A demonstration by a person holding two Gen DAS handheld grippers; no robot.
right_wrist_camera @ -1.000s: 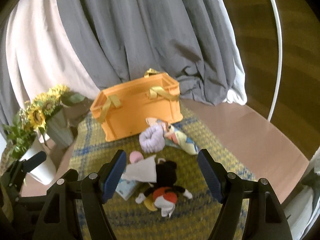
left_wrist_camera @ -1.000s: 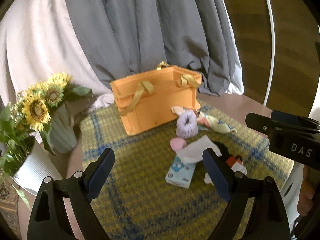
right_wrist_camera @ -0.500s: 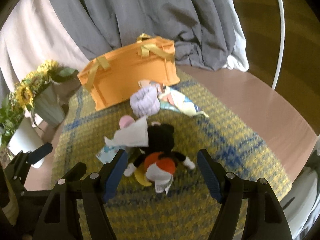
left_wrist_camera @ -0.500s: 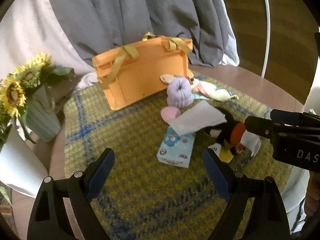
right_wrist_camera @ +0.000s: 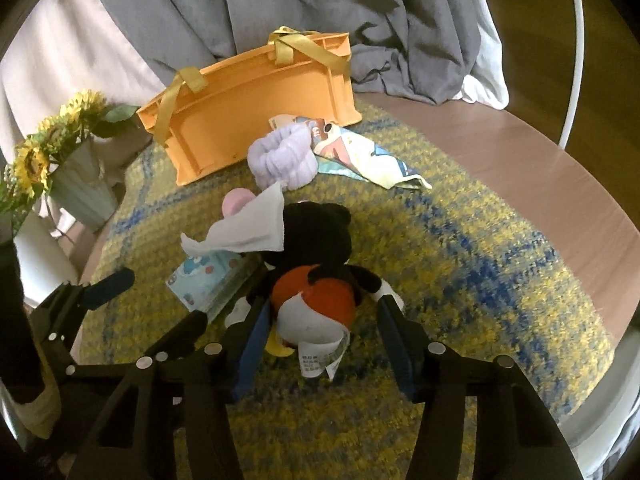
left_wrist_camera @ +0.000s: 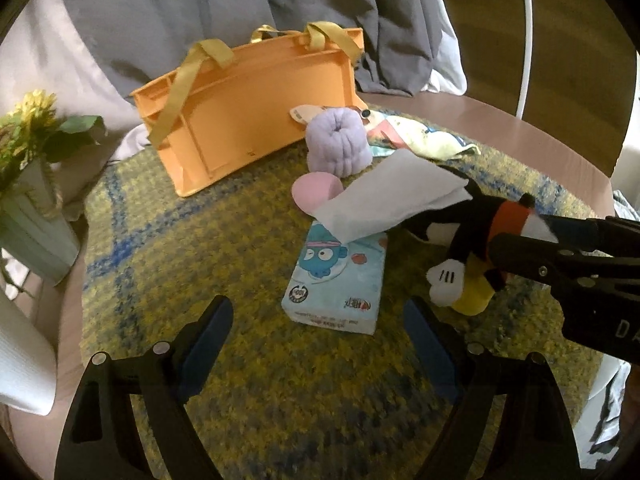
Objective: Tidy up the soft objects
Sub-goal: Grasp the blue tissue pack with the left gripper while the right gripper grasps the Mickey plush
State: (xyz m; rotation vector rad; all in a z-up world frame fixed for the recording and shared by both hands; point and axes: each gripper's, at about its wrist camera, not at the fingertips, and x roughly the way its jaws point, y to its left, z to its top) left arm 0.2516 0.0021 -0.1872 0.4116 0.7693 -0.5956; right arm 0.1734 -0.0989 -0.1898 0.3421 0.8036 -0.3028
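1. Two grippers in my feeds. At far left, sunflowers (right_wrist_camera: 48,136) in a pale ribbed vase (right_wrist_camera: 82,196), standing off the edge of the yellow-and-blue woven mat (right_wrist_camera: 460,264).
2. Left gripper (left_wrist_camera: 318,344): fingers spread wide, nothing between them. It hovers over the mat with the blue cartoon tissue pack (left_wrist_camera: 338,276) just ahead of its fingertips; one white tissue (left_wrist_camera: 392,200) sticks up from the pack.
3. Orange storage basket (left_wrist_camera: 248,108) with yellow strap handles stands at the back of the mat, ahead and left of centre, against grey drapery (left_wrist_camera: 248,12).
4. Soft items ahead of the basket: lilac plush scrunchie (left_wrist_camera: 338,146) touching the basket's front wall; a pink round pad (left_wrist_camera: 314,194) just in front of it, partly under the tissue; a printed cartoon cloth (right_wrist_camera: 360,158) lying flat to the scrunchie's right.
5. Mickey Mouse plush (right_wrist_camera: 316,264) lies face down to the right of the tissue pack, head toward the basket, its red-and-white rear and care label toward my right camera.
6. Right gripper (right_wrist_camera: 322,340): fingers wide, straddling the plush's lower body; one blue pad sits close against its left side, the other beside its white-gloved hand. I cannot tell if either pad touches.
7. Far right: bare brown tabletop (right_wrist_camera: 520,152) and a white hoop (right_wrist_camera: 576,52).
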